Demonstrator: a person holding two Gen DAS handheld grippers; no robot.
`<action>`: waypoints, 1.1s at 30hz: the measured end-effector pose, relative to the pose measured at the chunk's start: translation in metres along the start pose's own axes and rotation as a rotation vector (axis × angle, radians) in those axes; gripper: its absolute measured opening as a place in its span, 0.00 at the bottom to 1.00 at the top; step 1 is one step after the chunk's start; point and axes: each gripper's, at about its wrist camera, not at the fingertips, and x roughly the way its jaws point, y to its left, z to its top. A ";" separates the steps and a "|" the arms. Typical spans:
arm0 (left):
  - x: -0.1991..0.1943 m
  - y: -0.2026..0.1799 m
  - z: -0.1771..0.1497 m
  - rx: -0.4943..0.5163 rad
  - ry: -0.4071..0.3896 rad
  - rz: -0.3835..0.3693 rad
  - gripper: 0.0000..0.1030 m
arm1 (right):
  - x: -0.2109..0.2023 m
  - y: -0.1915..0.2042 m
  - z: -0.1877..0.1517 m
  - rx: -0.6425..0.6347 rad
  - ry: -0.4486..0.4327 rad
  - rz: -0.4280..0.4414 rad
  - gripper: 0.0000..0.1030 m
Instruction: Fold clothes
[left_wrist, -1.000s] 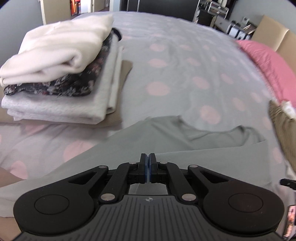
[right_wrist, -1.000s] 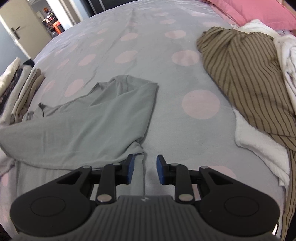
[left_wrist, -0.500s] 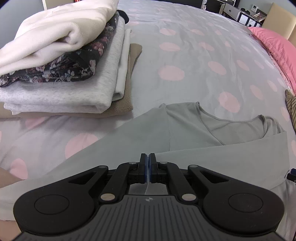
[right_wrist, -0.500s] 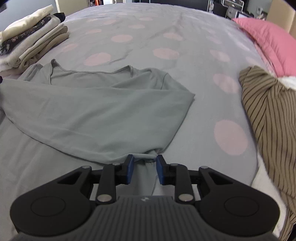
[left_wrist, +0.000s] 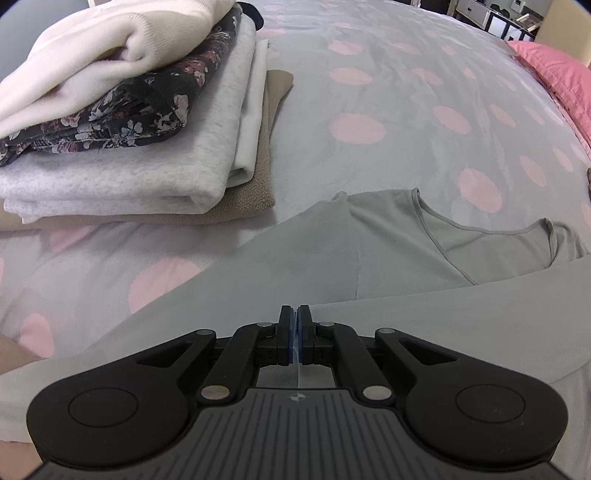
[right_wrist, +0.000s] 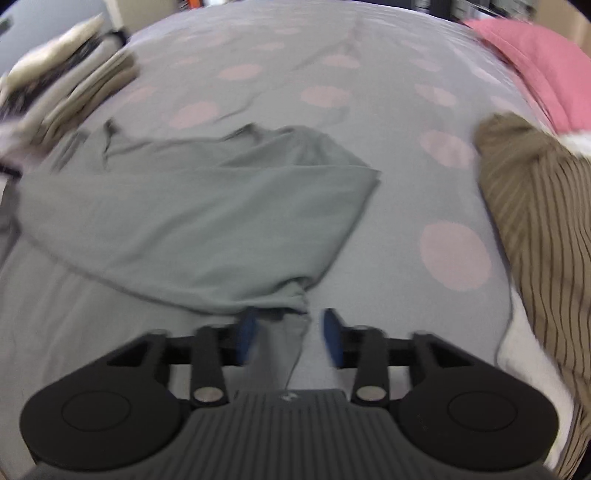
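Note:
A grey-green T-shirt (left_wrist: 388, 266) lies on the dotted bedspread, its lower part folded up over the body toward the neckline. My left gripper (left_wrist: 296, 332) is shut on the shirt's fabric edge at its left side. In the right wrist view the shirt (right_wrist: 207, 218) lies spread ahead, with a bunched corner between the pads. My right gripper (right_wrist: 288, 332) is open, and its blue pads stand apart on either side of that corner. This view is blurred by motion.
A stack of folded clothes (left_wrist: 122, 110) sits at the left, also in the right wrist view (right_wrist: 62, 88). A brown striped garment (right_wrist: 535, 206) on white cloth lies at the right. A pink pillow (right_wrist: 532, 62) is at the far right.
My right gripper's jaws have opened wider and let go of the shirt corner. My left gripper has stayed shut on the fabric and moved forward toward the folded stack.

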 end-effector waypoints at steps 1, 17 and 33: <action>0.001 0.000 0.001 -0.005 0.002 -0.001 0.01 | 0.001 0.001 0.000 -0.015 0.003 -0.005 0.43; 0.008 -0.004 0.003 0.009 -0.006 0.007 0.02 | 0.014 0.017 -0.001 -0.179 0.071 -0.066 0.06; -0.017 0.015 -0.023 0.016 -0.077 -0.118 0.42 | -0.011 0.009 0.002 -0.078 0.062 -0.125 0.21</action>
